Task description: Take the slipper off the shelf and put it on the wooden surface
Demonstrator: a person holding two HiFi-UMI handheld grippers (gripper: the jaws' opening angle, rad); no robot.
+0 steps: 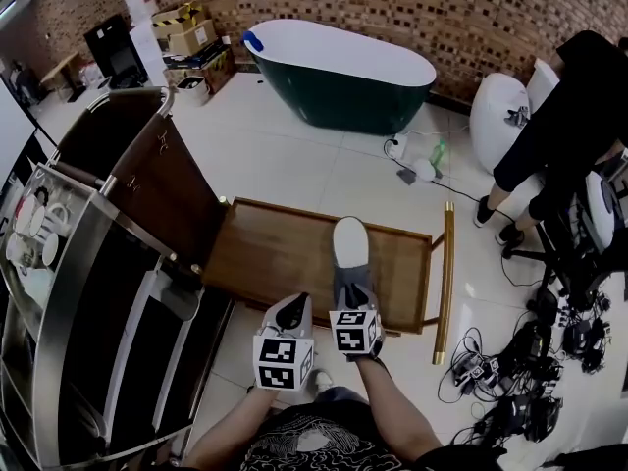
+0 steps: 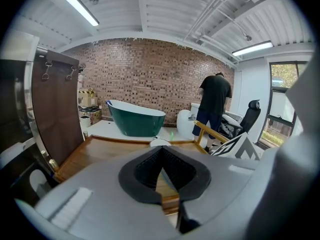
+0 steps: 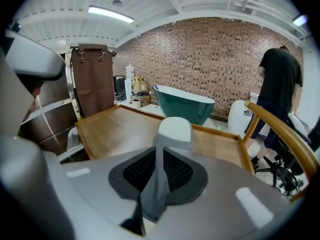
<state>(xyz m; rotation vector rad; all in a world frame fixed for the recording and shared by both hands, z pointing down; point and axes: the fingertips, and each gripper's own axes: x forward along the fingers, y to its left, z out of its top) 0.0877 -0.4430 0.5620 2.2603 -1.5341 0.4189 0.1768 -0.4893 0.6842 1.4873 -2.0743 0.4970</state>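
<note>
No legible text, labels, numbers; print on cardboard boxes (image 1: 188, 27) too small to read.

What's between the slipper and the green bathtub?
Only a bit of the wooden surface, then bare white floor. The head view shows this stretch from the slipper to the bathtub.

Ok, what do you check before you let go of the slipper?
1. Slipper is off the shelf: ok.
2. Slipper is over the wooden surface, inside its raised edges: ok.
3. Slipper sole rests flat on the wood: cannot tell.
4. Right tool pinches the slipper's grey strap: ok.
5. Left tool is shut, empty and not touching the slipper: ok.
</note>
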